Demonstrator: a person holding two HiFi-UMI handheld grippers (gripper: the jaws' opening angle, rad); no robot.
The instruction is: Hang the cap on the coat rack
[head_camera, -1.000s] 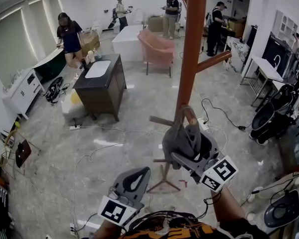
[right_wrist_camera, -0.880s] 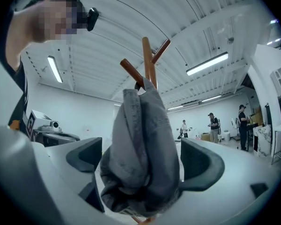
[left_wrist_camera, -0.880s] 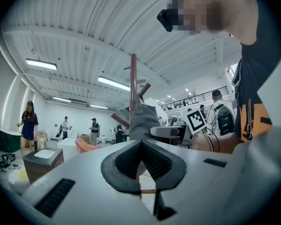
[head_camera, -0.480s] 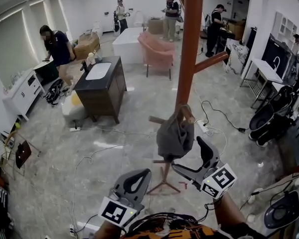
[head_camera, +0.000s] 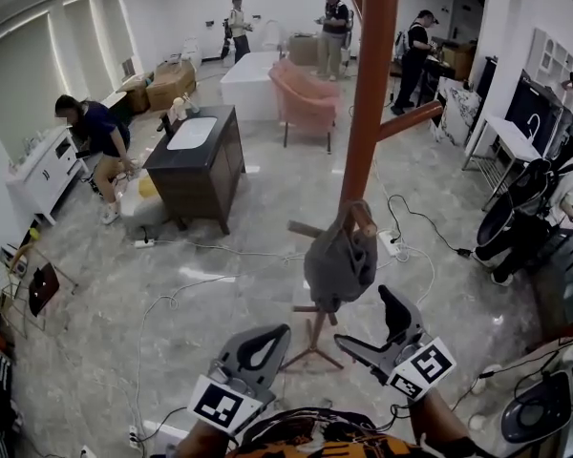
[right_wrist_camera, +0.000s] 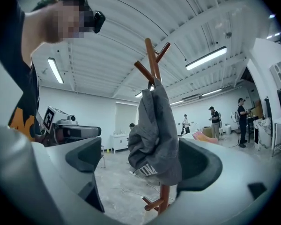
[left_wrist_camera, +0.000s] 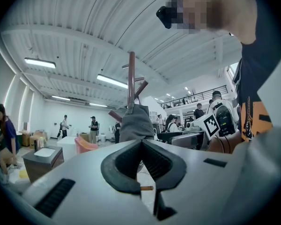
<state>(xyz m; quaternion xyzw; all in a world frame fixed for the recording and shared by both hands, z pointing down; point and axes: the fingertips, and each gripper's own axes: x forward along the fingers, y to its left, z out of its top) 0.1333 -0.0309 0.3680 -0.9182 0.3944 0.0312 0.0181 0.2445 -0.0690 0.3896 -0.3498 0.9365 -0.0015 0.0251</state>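
Under the head view: grey cap (head_camera: 339, 260) draped on a lower peg (head_camera: 363, 219) of the brown coat rack (head_camera: 368, 93), long axis hanging near vertical, clear of the floor. Right gripper (head_camera: 365, 319) just beside and below it, the nearer of the two; jaws spread wide, only just opened, nothing between them. Left gripper (head_camera: 272, 337) farther off to the left, clenched on nothing. Round about: dark sink cabinet (head_camera: 196, 165), pink armchair (head_camera: 301, 98), floor cables (head_camera: 201, 284), several people, all well apart from the rack. Under the left gripper view: pads (left_wrist_camera: 126, 161) pressed together, empty; cap (left_wrist_camera: 136, 123) ahead and beyond, on the rack. Under the right gripper view: cap (right_wrist_camera: 154, 135) straight ahead, framed by the released fingers (right_wrist_camera: 84, 158), apparently touching neither. Judgement: hanging seemingly done; straight retreat likely next; only snag risk the cap's loose lower edge near the upper jaw.
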